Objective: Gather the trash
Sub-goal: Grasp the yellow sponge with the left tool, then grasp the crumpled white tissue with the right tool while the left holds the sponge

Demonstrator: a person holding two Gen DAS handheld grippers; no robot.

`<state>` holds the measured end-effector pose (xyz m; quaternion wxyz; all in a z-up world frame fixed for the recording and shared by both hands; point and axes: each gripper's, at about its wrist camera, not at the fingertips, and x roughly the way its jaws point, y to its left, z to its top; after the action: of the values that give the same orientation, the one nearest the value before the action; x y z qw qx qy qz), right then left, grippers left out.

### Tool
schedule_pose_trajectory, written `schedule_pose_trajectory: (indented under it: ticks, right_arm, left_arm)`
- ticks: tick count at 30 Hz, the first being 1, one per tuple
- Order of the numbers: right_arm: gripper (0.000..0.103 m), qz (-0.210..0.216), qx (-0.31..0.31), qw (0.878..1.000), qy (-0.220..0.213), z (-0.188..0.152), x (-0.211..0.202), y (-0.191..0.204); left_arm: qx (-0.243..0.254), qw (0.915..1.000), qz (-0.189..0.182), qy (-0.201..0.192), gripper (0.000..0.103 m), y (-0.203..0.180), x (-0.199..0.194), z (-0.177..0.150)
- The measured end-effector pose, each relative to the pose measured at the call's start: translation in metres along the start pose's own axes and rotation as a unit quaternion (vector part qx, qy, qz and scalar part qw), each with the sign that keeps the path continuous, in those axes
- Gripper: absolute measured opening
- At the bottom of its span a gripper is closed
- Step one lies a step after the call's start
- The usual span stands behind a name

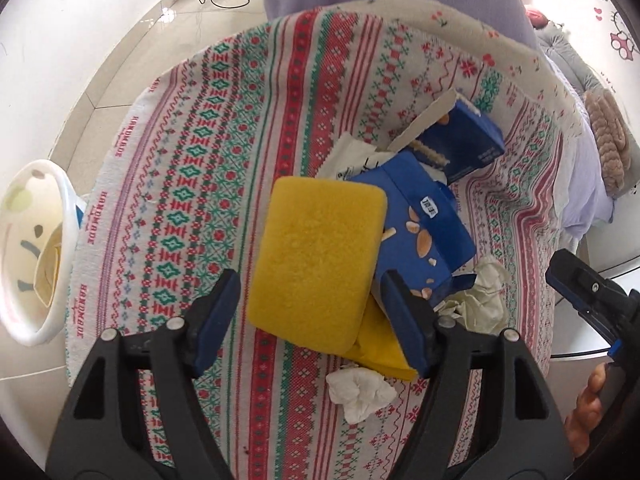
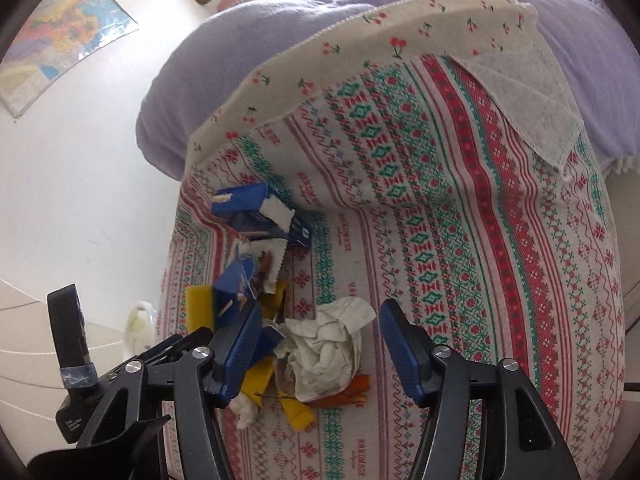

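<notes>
- Your left claw [image 1: 310,312] stands spread, its blue pads on either side of the near end of a thick yellow rectangular sponge [image 1: 316,260]; neither pad presses on it.
- The yellow sponge lies on a woven cloth patterned in red, green and white bands [image 1: 192,184], which covers the table.
- Just beside the sponge on its right leans a torn blue cardboard snack box printed with nuts [image 1: 424,232], and a second open blue cardboard box [image 1: 468,140] sits further back, close behind it.
- A flat yellow sheet [image 1: 384,340] sticks out from under the sponge, and a small crumpled white tissue [image 1: 360,394] lies near it at the front edge of the pile.
- Your right claw [image 2: 320,344] is also spread, with nothing pinched; a large crumpled white paper wad [image 2: 328,352] sits between its pads, apart from both of them.
- An orange scrap [image 2: 348,394] peeks out from under that wad.
- In the left wrist view, the same wad shows as pale crumpled paper to the right of the nut-printed box.
- A white plastic bin with a cartoon lining [image 1: 36,256] stands on the floor at the left, beside the table's edge.
- A lilac blanket [image 2: 224,64] lies behind the patterned cloth.
</notes>
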<state>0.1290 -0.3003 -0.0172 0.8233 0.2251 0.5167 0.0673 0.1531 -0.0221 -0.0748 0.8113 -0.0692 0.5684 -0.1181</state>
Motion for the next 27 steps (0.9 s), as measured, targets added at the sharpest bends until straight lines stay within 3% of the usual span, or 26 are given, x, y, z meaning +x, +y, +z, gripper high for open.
schedule_pose_trajectory:
  ticks: [5,8,14,24,27]
  right_arm:
    - [0.067,-0.003,0.003,0.999,0.032,-0.004,0.021,-0.002]
    - [0.07,-0.014,-0.009,0.999,0.05,-0.006,0.031,0.0]
    - [0.07,-0.025,-0.006,0.997,0.073,-0.009,0.047,-0.004]
    - [0.07,-0.039,-0.021,0.996,0.078,-0.015,0.075,0.008]
    - [0.065,-0.043,-0.026,0.996,0.079,-0.018,0.084,0.015]
  left_arm:
    - [0.009,0.9998,0.015,-0.003,0.073,-0.005,0.006,-0.002]
    - [0.005,1.0,0.008,0.0,0.058,-0.003,0.009,-0.002]
    - [-0.004,1.0,0.001,-0.004,0.049,0.006,0.004,-0.002]
    - [-0.028,0.9993,-0.015,-0.019,0.048,0.025,-0.016,0.001]
    - [-0.028,0.9993,-0.012,-0.02,0.048,0.027,-0.018,-0.001]
